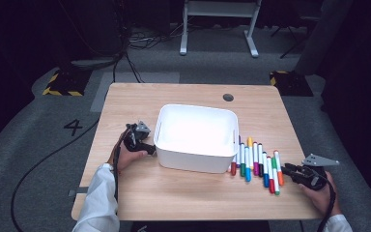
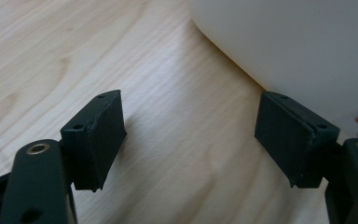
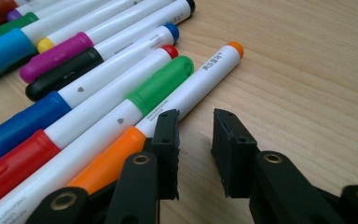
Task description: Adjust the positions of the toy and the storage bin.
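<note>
Overhead, a light wooden table (image 1: pixel 174 193) stands on grey carpet in a dark room. Right of the white bin (image 1: pixel 195 137), the orange-capped marker (image 3: pixel 168 112) lies flat, its white barrel running away from the nearly closed, empty right gripper (image 3: pixel 195 140). Left of the bin, the left gripper (image 2: pixel 191 135) gapes, empty.

Matt wood table (image 1: pixel 183 193); smooth white plastic bin (image 1: pixel 193 157) (markers (image 3: pixel 121 88) glossy).

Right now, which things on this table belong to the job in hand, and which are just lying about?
In the job: markers, white bin, left gripper beside the bin, right gripper at the orange marker.
Lying about: white frame, floor cables, hazard-striped blocks.
</note>
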